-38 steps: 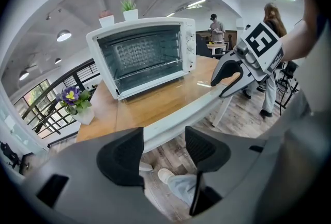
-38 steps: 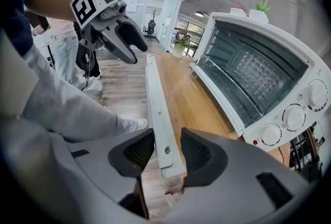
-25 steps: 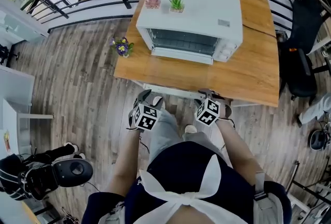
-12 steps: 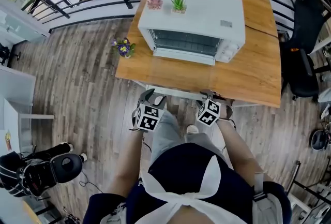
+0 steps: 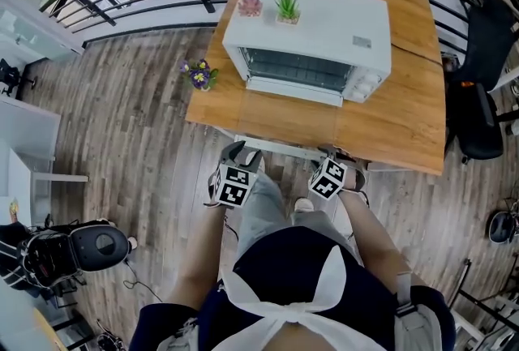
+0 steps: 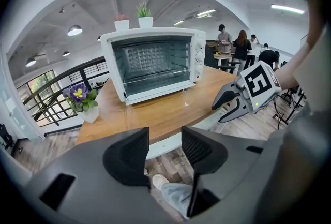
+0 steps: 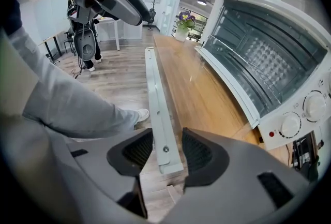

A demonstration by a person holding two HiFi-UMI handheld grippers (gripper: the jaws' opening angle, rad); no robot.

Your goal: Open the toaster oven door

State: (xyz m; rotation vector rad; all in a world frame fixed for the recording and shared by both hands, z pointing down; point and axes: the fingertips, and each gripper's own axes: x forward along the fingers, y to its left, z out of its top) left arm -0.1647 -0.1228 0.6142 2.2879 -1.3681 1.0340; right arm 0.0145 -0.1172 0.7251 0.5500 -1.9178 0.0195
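**Subject.** The white box-shaped toaster oven (image 5: 324, 17) stands on the far half of the brown wooden desk (image 5: 397, 126), its front toward the person. Its clear glass drop-down door (image 5: 292, 118) reads as already lowered. It lies level over the desk on the near side of the oven, with the wood showing through the pane and the cavity and wire rack exposed. The door's white handle rail (image 5: 276, 147) sits along the desk's near edge.

**Right gripper** (image 7: 166, 153). The tongs are apart and stand astride the right end of the rail. They have just been opening, and no clamp on the rail is evident, though one pad stands very close to it.

**Left gripper** (image 6: 164, 153). The tongs are apart with nothing between them; only the rail and the floor show beyond the gap. They have just been closing somewhat. This gripper hangs just to the near side of the rail's left end.

**Assessment.** The opening appears complete, and the step in hand is release and withdrawal. The next move calls for the right tongs to come straight back toward the person, clear of the rail end, without snagging it and lifting the door. The left gripper need only retreat. The rail lies at the desk edge, so a stray knock from either gripper could swing the door back up
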